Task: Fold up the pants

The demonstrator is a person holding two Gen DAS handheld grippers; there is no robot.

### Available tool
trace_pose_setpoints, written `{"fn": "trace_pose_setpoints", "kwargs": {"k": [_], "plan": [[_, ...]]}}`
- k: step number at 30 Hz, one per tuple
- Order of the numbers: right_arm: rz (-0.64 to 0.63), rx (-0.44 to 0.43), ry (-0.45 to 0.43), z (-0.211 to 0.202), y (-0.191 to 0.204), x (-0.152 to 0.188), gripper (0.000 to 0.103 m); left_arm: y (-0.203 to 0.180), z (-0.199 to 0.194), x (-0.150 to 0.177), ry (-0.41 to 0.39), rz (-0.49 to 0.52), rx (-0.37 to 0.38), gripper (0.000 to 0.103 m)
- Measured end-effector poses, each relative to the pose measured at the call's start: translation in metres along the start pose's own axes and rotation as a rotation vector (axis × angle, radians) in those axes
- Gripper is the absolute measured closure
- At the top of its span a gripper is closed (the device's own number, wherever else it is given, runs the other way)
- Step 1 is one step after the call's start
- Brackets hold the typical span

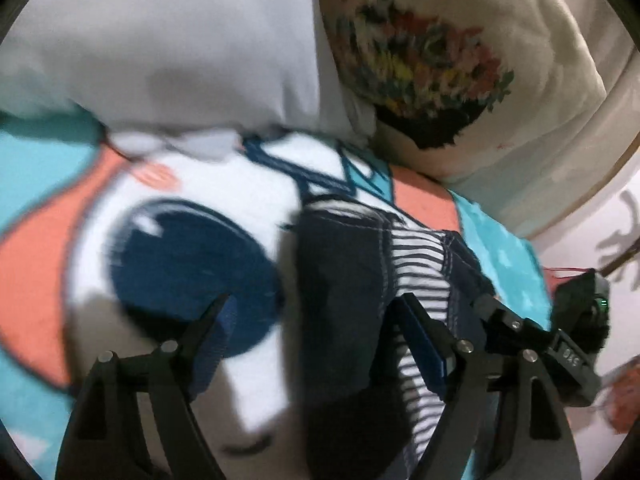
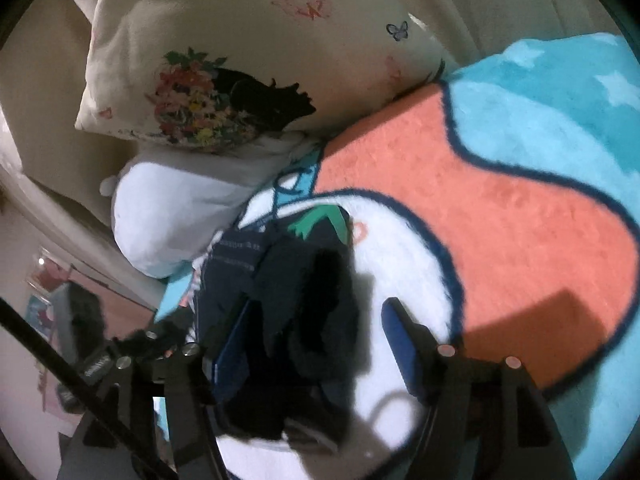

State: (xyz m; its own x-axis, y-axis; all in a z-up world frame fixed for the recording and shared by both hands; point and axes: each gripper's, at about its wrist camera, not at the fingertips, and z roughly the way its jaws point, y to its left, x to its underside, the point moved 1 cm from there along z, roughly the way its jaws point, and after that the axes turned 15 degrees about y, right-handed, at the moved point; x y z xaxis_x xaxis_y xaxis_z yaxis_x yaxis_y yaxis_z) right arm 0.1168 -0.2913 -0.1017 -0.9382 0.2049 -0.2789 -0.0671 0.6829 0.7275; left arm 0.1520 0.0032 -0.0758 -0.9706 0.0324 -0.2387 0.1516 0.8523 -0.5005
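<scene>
The dark navy pants [image 1: 344, 280] with a striped lining [image 1: 420, 264] lie bunched on a cartoon-print blanket [image 1: 48, 264]. My left gripper [image 1: 316, 304] is open just above them, its right finger [image 1: 424, 328] over the striped part and its left finger over the blanket. In the right wrist view the pants [image 2: 304, 304] are a dark crumpled heap with a green print at the far end. My right gripper [image 2: 316, 312] is open and straddles the heap, the jaws not closed on the cloth. The other gripper shows at each view's edge [image 1: 576, 344].
A white pillow [image 1: 168, 52] and a cream pillow with a flower print [image 1: 432, 60] lie at the head of the bed, just beyond the pants. The blanket [image 2: 520, 220] spreads orange, white and turquoise to the right. The bed's edge and a wall are at the right of the left wrist view.
</scene>
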Motion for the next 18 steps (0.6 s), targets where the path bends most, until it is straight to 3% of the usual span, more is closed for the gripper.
{"fn": "trace_pose_setpoints", "kwargs": {"k": [7, 8, 9, 12, 15, 18], "plan": [[-0.018, -0.010, 0.047, 0.016, 0.010, -0.018, 0.029, -0.017, 0.013, -0.010, 0.014, 0.016, 0.072, 0.019], [-0.022, -0.021, 0.055, 0.019, 0.011, -0.020, 0.029, -0.020, 0.014, -0.010, 0.014, 0.019, 0.073, 0.030], [-0.024, -0.032, 0.064, 0.021, 0.013, -0.021, 0.030, -0.023, 0.015, -0.010, 0.019, 0.025, 0.078, 0.047], [-0.036, -0.018, 0.062, 0.023, 0.019, -0.020, 0.044, -0.028, 0.011, -0.008, 0.012, 0.035, 0.063, 0.067], [-0.059, -0.019, 0.052, 0.017, 0.026, -0.018, 0.052, -0.032, 0.003, -0.007, -0.002, 0.055, 0.030, 0.079], [-0.075, -0.021, 0.040, 0.013, 0.035, -0.018, 0.054, -0.035, -0.003, -0.007, -0.013, 0.054, 0.019, 0.080]]}}
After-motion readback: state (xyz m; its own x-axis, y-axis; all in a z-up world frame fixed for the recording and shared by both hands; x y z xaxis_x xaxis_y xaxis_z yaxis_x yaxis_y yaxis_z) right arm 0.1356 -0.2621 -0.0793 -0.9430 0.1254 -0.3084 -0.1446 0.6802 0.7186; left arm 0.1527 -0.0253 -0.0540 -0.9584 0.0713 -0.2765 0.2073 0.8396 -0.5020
